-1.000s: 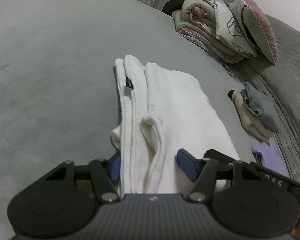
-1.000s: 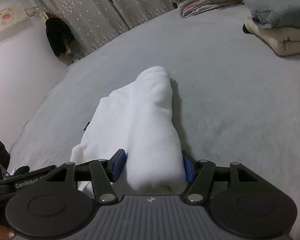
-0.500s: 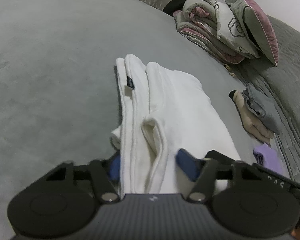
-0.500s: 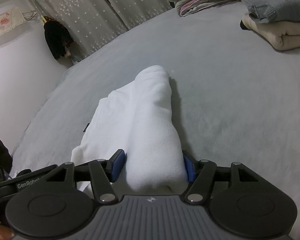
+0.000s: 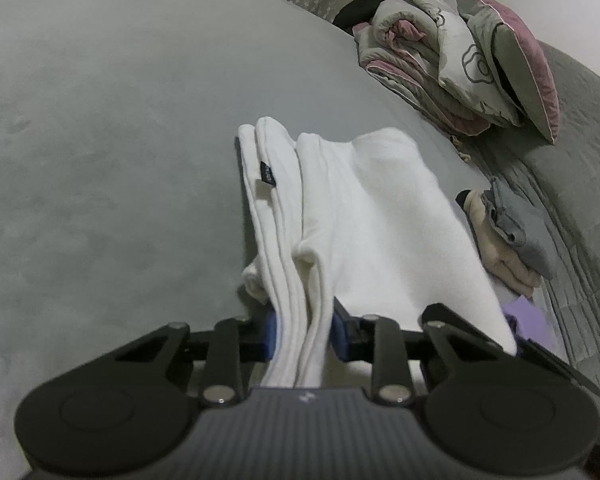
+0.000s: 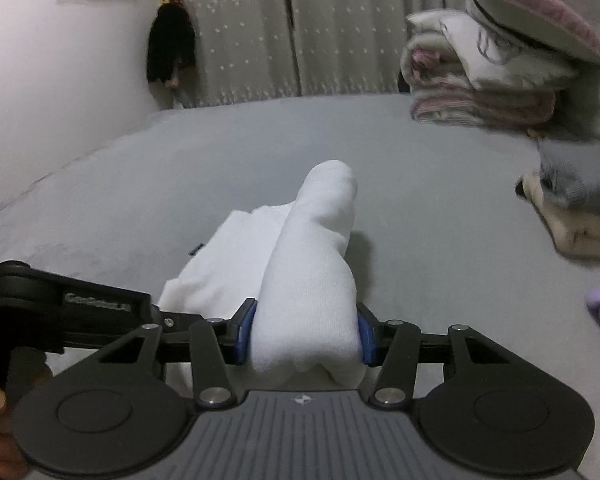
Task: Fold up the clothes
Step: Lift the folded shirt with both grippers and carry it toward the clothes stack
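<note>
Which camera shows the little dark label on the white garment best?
The left wrist view: the dark label lies in plain sight on the white garment. The right wrist view shows only a dark sliver at the garment's edge.

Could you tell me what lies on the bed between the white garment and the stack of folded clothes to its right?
Only bare grey bed cover separates the white garment from the beige and grey stack, clearest in the right wrist view.

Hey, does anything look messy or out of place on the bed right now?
Nothing stands out. The white garment is folded and pinched by both grippers, and the folded pile and bedding stack sit tidily on the bed.
</note>
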A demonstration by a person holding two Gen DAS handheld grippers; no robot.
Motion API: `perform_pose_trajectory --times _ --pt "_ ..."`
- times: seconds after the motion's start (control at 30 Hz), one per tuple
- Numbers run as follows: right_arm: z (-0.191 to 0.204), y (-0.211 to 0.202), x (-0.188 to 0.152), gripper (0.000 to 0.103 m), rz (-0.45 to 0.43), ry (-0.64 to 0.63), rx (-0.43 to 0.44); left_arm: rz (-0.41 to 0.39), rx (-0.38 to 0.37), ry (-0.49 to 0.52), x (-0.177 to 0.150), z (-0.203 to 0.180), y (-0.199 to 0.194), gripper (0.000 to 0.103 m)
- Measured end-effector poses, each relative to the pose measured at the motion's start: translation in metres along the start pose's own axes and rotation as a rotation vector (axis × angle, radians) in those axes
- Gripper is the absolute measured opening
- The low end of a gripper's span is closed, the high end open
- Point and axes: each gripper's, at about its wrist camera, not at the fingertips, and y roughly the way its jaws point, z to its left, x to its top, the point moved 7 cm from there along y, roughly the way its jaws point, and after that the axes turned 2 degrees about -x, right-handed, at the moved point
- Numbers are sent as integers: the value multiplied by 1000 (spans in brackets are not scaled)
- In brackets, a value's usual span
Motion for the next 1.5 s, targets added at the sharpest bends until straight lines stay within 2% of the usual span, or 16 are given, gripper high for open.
perform_pose_trajectory --times 0.13,0.2,0.33,0.47,0.53,0.63,0.77,0.97,1.03,1.2,1.27,1.4,1.5 --pt "-10 8 -4 52 42 74 24 4 3 3 0 0 3 26" --pt "-11 8 -4 52 48 91 29 8 6 1 -1 0 4 33" --pt "-12 9 -6 53 59 117 35 21 -5 -33 -1 6 7 38" --pt "-18 12 -6 56 79 174 54 20 -20 -26 -1 4 10 50" --pt "-22 13 -8 57 91 218 69 13 -21 -13 -2 2 11 50" --pt "-27 16 -12 58 107 274 85 -4 -11 18 -3 0 11 44" --pt "-25 18 -14 58 109 266 86 -9 -20 19 -2 0 10 33" --pt "-6 3 -3 52 25 86 49 -24 -57 6 3 0 5 27" --pt "0 -3 2 52 -12 39 33 -40 -68 13 5 -3 0 26" --pt "-1 -19 15 51 -89 10 28 -79 -95 30 10 -10 -12 26" --pt "-2 -19 15 51 -85 11 30 -95 -106 37 13 -12 -17 26" --pt "0 -13 9 51 -50 16 28 -70 -78 31 11 -10 -12 26" --pt "0 -15 8 51 -53 12 26 -86 -75 57 11 -15 -16 26"
